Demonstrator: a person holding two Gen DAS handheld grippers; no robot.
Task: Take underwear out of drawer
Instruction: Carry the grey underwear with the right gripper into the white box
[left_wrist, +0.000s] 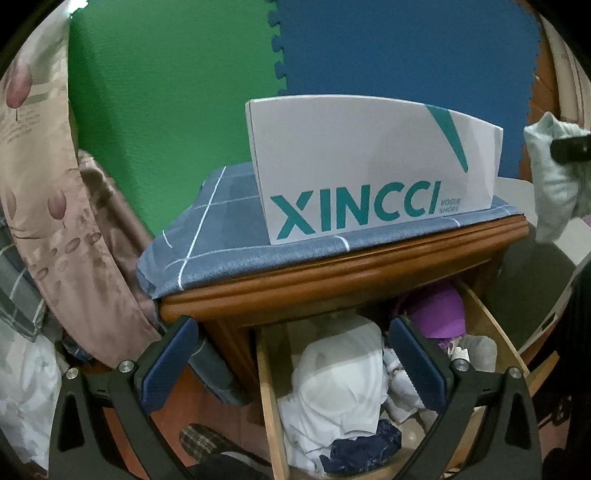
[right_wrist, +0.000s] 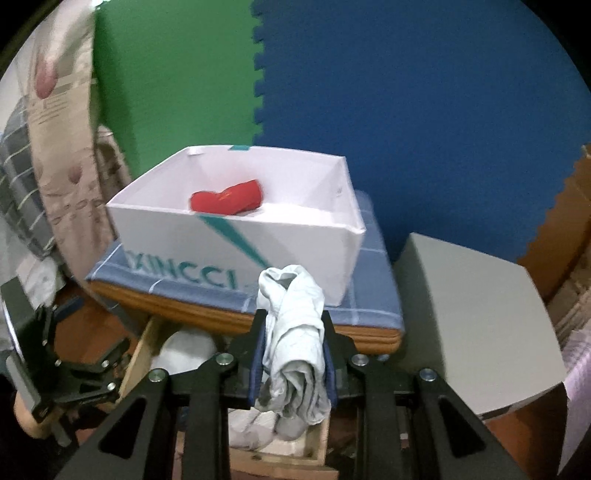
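A: Starting with the left wrist view: the left gripper (left_wrist: 291, 354) is seen spread wide, nothing held, over the open drawer (left_wrist: 267, 398) at lower centre. White and navy garments (left_wrist: 340, 384) are piled inside, soft and loose.

B: And the right wrist view?

A: The right gripper (right_wrist: 293, 354) is clamped nearly closed on pale grey underwear (right_wrist: 291, 332), bunched at lower centre, clear of the drawer. Light, limp cloth; a pinch at the bunched middle is judged safest. A white box (right_wrist: 236, 236) sits behind.

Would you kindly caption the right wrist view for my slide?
Right gripper lifts pale grey underwear above the open drawer, facing the white box.
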